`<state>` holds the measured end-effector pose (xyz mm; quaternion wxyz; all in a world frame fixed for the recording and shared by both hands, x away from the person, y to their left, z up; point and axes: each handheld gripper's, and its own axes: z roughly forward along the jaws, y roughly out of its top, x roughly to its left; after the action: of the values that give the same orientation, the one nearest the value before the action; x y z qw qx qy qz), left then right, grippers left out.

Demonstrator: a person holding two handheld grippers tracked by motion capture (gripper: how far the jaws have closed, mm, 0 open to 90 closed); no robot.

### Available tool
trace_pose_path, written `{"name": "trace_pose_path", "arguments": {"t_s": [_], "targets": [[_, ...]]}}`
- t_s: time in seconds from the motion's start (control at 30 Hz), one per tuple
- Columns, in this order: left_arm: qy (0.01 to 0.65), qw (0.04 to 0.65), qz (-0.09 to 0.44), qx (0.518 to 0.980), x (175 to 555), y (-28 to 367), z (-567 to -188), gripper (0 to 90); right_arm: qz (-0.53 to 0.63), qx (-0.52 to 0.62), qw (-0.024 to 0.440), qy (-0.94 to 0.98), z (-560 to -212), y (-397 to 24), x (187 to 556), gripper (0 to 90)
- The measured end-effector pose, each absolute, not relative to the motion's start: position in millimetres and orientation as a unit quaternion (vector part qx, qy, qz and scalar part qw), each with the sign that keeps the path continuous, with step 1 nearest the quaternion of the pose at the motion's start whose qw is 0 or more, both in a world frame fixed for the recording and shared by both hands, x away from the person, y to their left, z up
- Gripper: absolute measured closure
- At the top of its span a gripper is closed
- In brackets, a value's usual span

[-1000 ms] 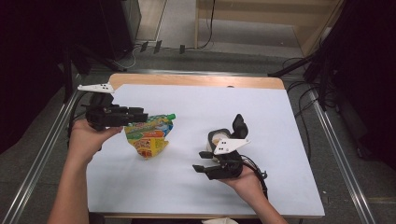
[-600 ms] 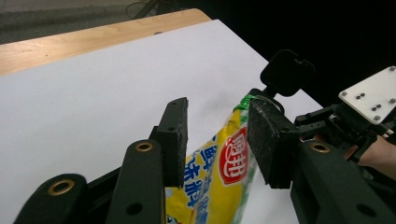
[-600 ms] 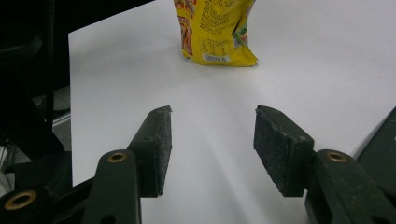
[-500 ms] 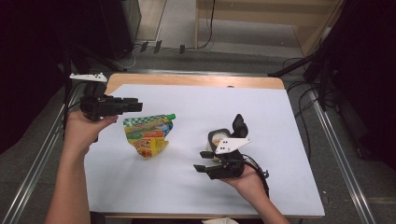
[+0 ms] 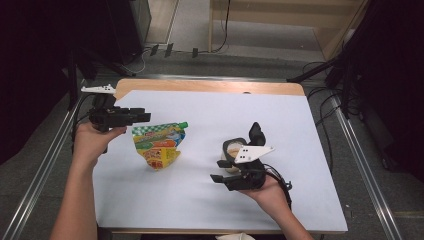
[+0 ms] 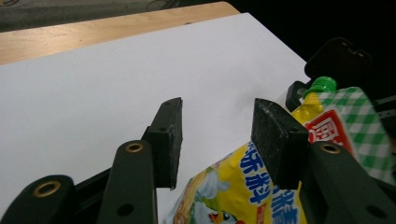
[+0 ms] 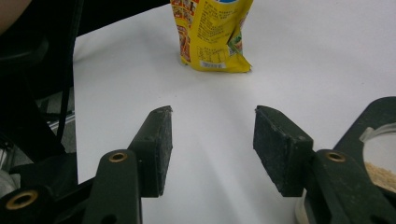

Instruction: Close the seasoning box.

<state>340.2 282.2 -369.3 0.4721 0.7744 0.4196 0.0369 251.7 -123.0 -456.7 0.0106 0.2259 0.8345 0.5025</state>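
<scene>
Two hand-held grippers flank a snack pouch on a white table.

From above, the left gripper (image 5: 142, 117) hovers just left of the yellow-and-green pouch (image 5: 159, 144), its jaws released and just widened, nothing pressed between them; the left gripper view adds the pouch's green cap (image 6: 320, 85) beside one pad. Farther right, the right gripper (image 5: 216, 170) rests in a hand, jaws apart and empty; its own view shows a crumb-filled container (image 7: 380, 158) touching its side.
</scene>
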Motion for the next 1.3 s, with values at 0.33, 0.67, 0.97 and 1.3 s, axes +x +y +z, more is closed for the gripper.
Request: {"name": "trace_pose_path", "arguments": {"t_s": [0.33, 0.67, 0.97, 1.3], "targets": [[0.426, 0.456, 0.057, 0.780, 344, 283, -392, 54.3, 0.504, 0.247, 0.018, 0.828, -448, -136, 255, 53.3], [0.446, 0.454, 0.041, 0.770, 347, 284, -405, 51.3, 0.508, 0.271, 0.018, 0.818, -437, -154, 262, 62.3], [0.448, 0.450, 0.038, 0.771, 347, 283, -409, 49.5, 0.498, 0.292, 0.023, 0.816, -423, -175, 267, 80.4], [0.450, 0.450, 0.039, 0.770, 346, 284, -411, 49.1, 0.487, 0.305, 0.029, 0.818, -412, -197, 270, 90.0]]}}
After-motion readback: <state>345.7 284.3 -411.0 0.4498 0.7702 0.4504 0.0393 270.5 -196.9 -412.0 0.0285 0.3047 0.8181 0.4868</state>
